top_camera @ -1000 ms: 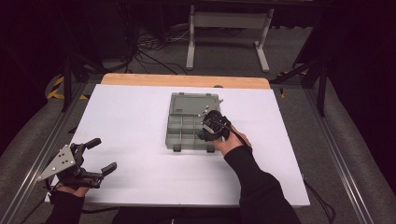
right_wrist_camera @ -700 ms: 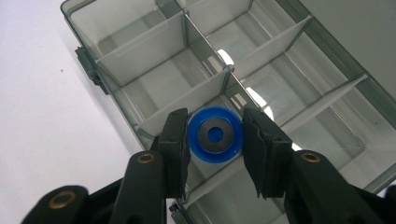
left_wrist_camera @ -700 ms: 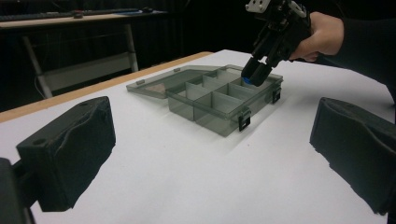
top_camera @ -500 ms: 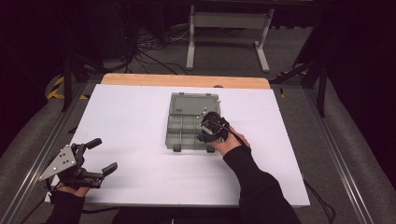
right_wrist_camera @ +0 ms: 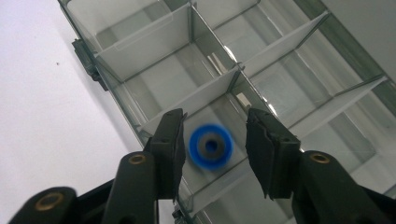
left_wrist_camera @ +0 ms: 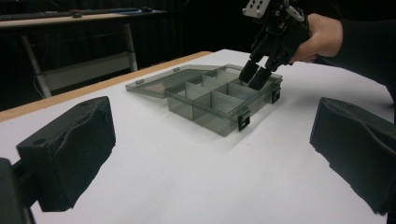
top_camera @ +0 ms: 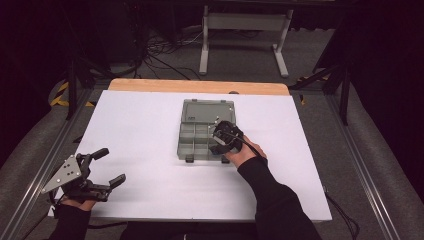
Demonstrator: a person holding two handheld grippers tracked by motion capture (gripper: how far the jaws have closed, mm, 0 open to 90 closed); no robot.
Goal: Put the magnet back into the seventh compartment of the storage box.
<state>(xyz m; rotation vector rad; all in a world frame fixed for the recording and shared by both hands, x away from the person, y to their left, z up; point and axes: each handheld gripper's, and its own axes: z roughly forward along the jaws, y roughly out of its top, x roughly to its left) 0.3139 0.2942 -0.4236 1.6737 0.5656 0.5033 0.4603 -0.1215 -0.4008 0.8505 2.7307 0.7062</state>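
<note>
surface: white sheet (top_camera: 150,135) over a wooden top, a strip of bare wood (top_camera: 200,86) showing at the far edge.
room: dark; grey floor, cables, and a white metal stand (top_camera: 242,30) behind the surface.
box: clear grey compartment box (top_camera: 197,137) near the middle of the surface, lid folded flat toward the far edge, two black latches on the near side.
right claw: right claw (top_camera: 220,137) points down into the right end of the box. Jaws have just been opening; they now stand a little apart with a gap on each side of the ring, pads not touching it.
ring: blue ring with grey centre (right_wrist_camera: 211,144), blurred, between the jaws over a compartment by the box's near wall. Can't tell if it's resting on the floor of the compartment.
left claw: left claw (top_camera: 107,167) at the near left corner of the surface, well apart from the box, jaws wide, holding nothing.
vs earlier: both hands and the box sit in the same spots as a second ago.
view differences: the right gripper view gives the ring and the jaw gap; the high view has the hand covering that spot. The left gripper view gives the box side-on with the right claw (left_wrist_camera: 256,74) dipped inside it.
</note>
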